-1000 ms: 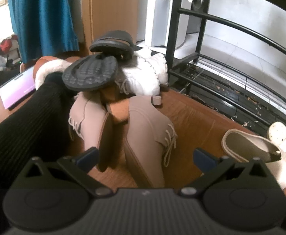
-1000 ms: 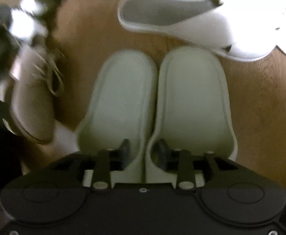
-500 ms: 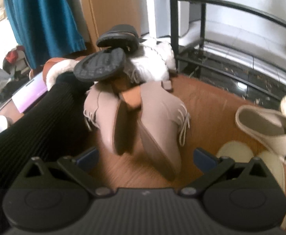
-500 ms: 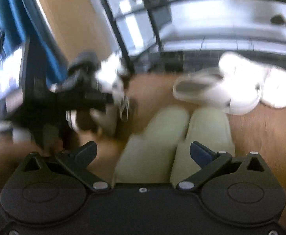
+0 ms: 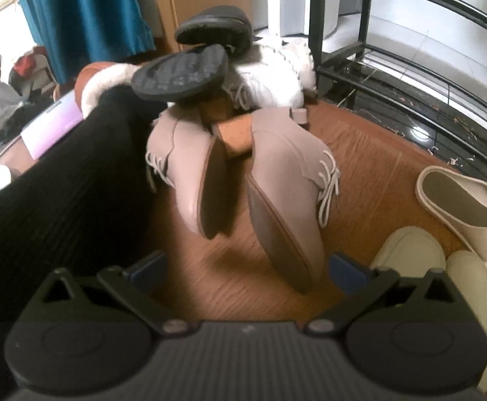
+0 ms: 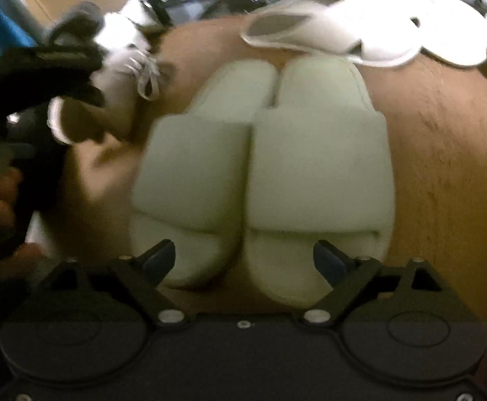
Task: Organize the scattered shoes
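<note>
**Left wrist view: both grippers empty, shoes all over the floor**

Left wrist view first: the left gripper (image 5: 247,265) has its jaws spread wide with nothing between them, hanging just over the wooden floor (image 5: 370,153). Right ahead of it are two beige fringed ankle boots (image 5: 287,180), tipped on their sides with the soles facing each other and the block heels touching at the far end. Behind those sits a messy heap: two black shoes (image 5: 181,75) sole-up on top of a white shoe (image 5: 273,80). A black ribbed sleeve (image 5: 53,180) fills the left side. Off to the right, a cream mule (image 5: 464,200) lies near the black metal rack (image 5: 377,77).

Over on the right wrist camera (pretty blurry, fair warning), the right gripper (image 6: 243,259) is parted too, holding nothing. Its fingers sit on either side of the heel ends of the pale green slippers (image 6: 263,167), which lie flat, side by side and touching, toes pointing away. Past the toes there's the cream mule again, plus more white shoes (image 6: 444,36) at the far right.
</note>
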A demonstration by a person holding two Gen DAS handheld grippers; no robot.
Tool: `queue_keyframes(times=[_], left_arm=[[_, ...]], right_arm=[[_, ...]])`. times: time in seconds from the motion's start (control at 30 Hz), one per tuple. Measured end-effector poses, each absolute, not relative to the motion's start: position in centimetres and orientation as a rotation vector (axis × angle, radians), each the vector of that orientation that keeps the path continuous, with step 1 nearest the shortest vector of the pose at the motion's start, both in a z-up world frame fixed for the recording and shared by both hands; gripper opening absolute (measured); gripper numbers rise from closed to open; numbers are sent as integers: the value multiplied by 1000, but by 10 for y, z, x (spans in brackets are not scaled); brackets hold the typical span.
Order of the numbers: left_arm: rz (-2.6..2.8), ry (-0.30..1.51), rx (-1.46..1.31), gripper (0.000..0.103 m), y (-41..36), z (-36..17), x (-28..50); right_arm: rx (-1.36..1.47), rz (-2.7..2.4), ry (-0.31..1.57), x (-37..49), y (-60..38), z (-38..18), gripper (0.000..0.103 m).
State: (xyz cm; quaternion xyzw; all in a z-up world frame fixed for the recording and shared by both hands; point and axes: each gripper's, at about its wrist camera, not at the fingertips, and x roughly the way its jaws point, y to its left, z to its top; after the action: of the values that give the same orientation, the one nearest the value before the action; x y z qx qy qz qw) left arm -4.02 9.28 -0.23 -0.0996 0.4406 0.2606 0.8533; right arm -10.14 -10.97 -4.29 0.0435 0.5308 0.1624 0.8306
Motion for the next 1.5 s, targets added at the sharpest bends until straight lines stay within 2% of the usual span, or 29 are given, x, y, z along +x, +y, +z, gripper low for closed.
queue_keyframes(times=[0.1,0.33,0.47,0.67,0.83,0.9,1.0,1.17,1.33,1.43,1.5], left_arm=[[543,927,-208,102,93,-2,-38],[535,928,-208,102,87,-9,-37],[538,928,-225,102,90,-9,-37],[536,929,-235,102,90,-9,-35],[538,931,-237,102,90,-10,-34],[539,933,-238,102,90,-11,-33],[539,936,-240,102,89,-12,-32],[540,942,-243,102,89,-13,-31],[545,933,-228,102,93,-15,-29],[541,929,-221,102,92,-15,-27],[539,936,-221,102,92,-17,-26]], right_arm=[[-9,342,1086,-101,-98,-45,96],[-105,339,990,-106,-91,-49,95],[-104,376,939,-107,-90,-46,88],[-71,353,900,-98,-96,-47,88],[-62,318,911,-85,-101,-53,99],[-68,314,924,-79,-102,-57,99],[-83,310,914,-69,-101,-56,92],[-198,332,843,-63,-92,-61,92],[-218,353,770,-60,-89,-69,92],[-188,335,745,-57,-88,-72,100],[-168,323,727,-55,-87,-74,101]])
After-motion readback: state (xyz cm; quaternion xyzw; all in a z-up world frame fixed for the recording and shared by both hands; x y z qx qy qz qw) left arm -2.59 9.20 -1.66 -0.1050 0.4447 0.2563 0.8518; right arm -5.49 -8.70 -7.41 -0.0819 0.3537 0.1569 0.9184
